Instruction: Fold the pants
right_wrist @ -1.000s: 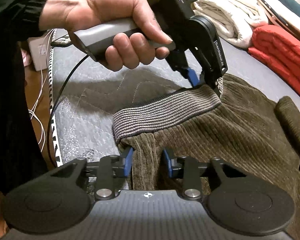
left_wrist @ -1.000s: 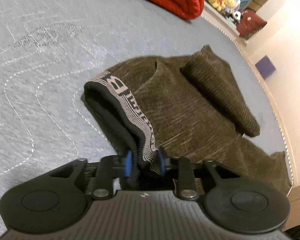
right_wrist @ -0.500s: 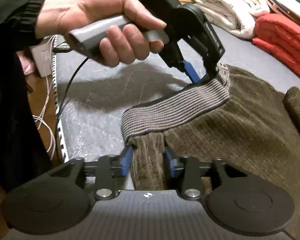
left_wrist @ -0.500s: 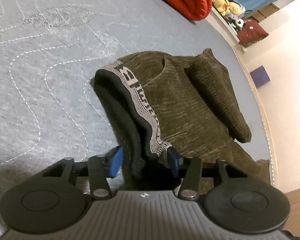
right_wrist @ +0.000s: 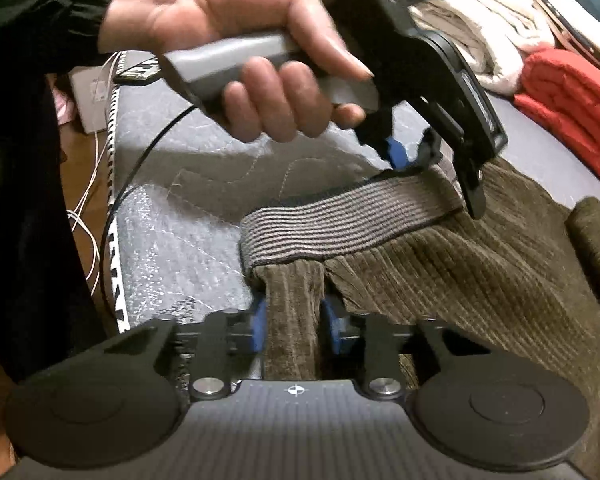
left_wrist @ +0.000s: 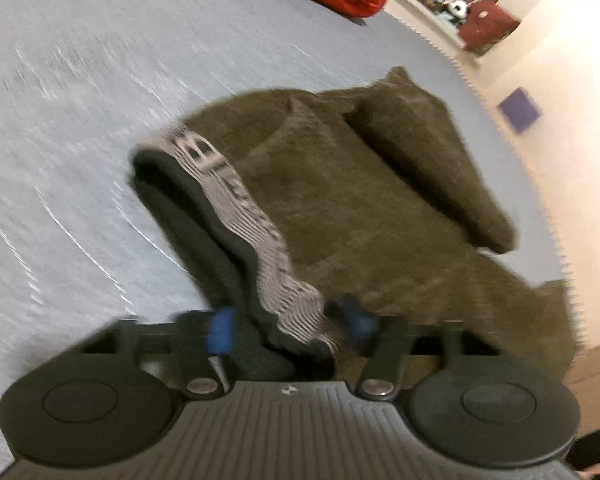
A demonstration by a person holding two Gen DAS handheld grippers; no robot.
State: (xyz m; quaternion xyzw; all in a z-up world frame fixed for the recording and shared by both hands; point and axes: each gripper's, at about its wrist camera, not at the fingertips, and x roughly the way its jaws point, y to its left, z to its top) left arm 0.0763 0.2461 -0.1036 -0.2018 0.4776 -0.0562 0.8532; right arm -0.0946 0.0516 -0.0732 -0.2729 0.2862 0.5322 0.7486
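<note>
While both claws have just let go a little and squeezed in again, the brown pants (left_wrist: 380,208) lie in a soft heap on the grey bed (left_wrist: 80,80), with one leg rolled over on top.

The left claw (left_wrist: 288,326) opened wide half a second ago, and its blue pads have been coming back together since. The striped waistband (left_wrist: 228,196) sits between them. The picture is blurry, and there looks to be a small gap by the pads, so I cannot tell if they are pinching the band yet. The left hand (right_wrist: 240,60) holds this claw low over the band.

The right claw (right_wrist: 292,326) did the same thing. It spread a bit, and now its pads press on a bunch of the ribbed brown cloth just under the waistband. That bunch stands up tight between the pads, so this claw is pinching the pants.

I think both claws were getting a better hold, not giving up. The pants are not folded yet. With the top edge held at two spots, the next job looks like lifting the waist end and laying it over. If the left claw grabs only a thin bit, the band could slip out.
</note>
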